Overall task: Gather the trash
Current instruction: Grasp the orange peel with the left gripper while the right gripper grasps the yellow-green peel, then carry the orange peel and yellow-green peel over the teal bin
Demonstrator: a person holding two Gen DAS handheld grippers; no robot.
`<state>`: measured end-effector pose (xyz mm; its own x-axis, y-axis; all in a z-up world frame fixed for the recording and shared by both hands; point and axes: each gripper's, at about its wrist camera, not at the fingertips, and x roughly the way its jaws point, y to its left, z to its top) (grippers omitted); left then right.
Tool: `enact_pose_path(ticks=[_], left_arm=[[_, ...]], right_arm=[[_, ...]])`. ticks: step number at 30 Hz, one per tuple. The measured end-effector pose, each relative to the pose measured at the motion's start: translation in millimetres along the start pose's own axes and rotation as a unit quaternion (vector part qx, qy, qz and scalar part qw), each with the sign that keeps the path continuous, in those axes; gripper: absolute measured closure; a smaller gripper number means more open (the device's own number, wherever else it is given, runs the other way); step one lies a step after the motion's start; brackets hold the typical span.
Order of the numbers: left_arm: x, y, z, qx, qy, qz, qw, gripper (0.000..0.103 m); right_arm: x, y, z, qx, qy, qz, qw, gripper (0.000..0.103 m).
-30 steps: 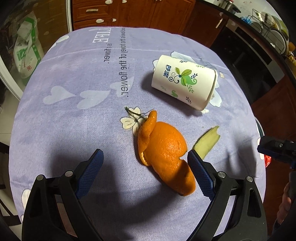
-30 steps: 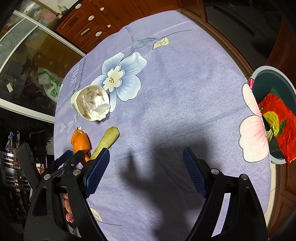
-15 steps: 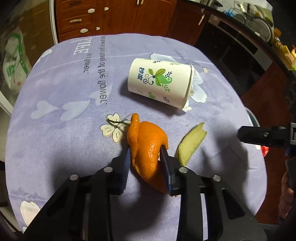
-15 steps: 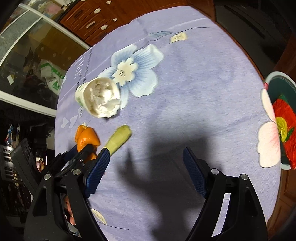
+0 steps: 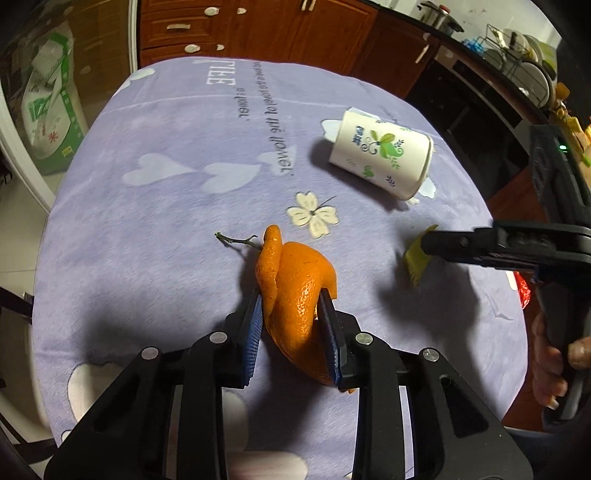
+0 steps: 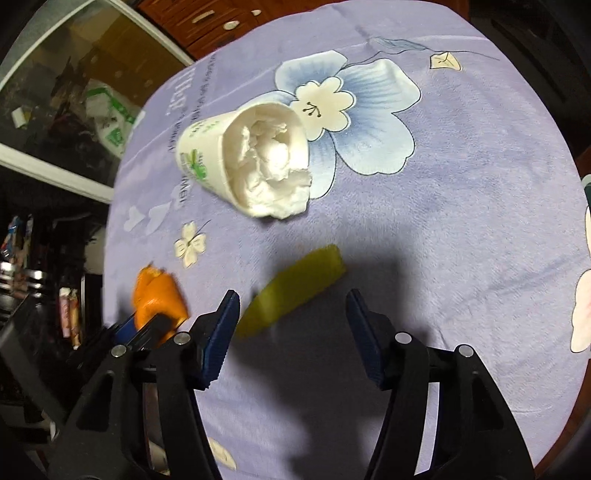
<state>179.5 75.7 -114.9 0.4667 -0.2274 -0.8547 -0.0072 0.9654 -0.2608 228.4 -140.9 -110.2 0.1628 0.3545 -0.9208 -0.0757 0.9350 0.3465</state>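
Two grippers work over a round table with a lilac flowered cloth (image 5: pixel 177 229) in a dark kitchen.

Brown wooden cabinets (image 5: pixel 258 29) with pale handles stand behind the table, and a glass door (image 6: pixel 55 92) is at the side. On the cloth a paper cup (image 5: pixel 380 158) lies on its side, stuffed with white tissue (image 6: pixel 271 166). The left gripper (image 5: pixel 291 325) is clamped on the orange peel (image 5: pixel 295 291), near the table edge. The right gripper (image 6: pixel 291 325) has just been narrowing its jaws; they stand apart around the yellow-green peel strip (image 6: pixel 291 291) without pressing it. A small twig (image 5: pixel 236 240) lies beside the orange peel.
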Motion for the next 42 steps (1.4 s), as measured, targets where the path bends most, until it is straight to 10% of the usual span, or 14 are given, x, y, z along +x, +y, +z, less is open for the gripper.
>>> enact_pose_path(ticks=[6,9,24,42], left_arm=[[-1.3,7.4,-3.0,-0.003,0.001,-0.007,1.0,0.07],[0.1,7.4,-2.8,-0.005,0.0,-0.008,1.0,0.069],[-13.9,-33.7,1.8,0.027,-0.012,-0.002,0.9996,0.071],[-11.4,-210.7,25.0,0.158,-0.007,-0.036,0.9867,0.071]], right_arm=[[10.5,25.0,-2.4,-0.05,-0.045,-0.047,0.997,0.046],[13.4,32.5,-4.8,-0.078,-0.052,-0.058,0.994,0.084],[-37.6,-4.5,-12.3,-0.03,-0.067,0.012,0.997,0.086],[-156.1,-160.4,-51.7,0.083,-0.187,0.048,0.978,0.086]])
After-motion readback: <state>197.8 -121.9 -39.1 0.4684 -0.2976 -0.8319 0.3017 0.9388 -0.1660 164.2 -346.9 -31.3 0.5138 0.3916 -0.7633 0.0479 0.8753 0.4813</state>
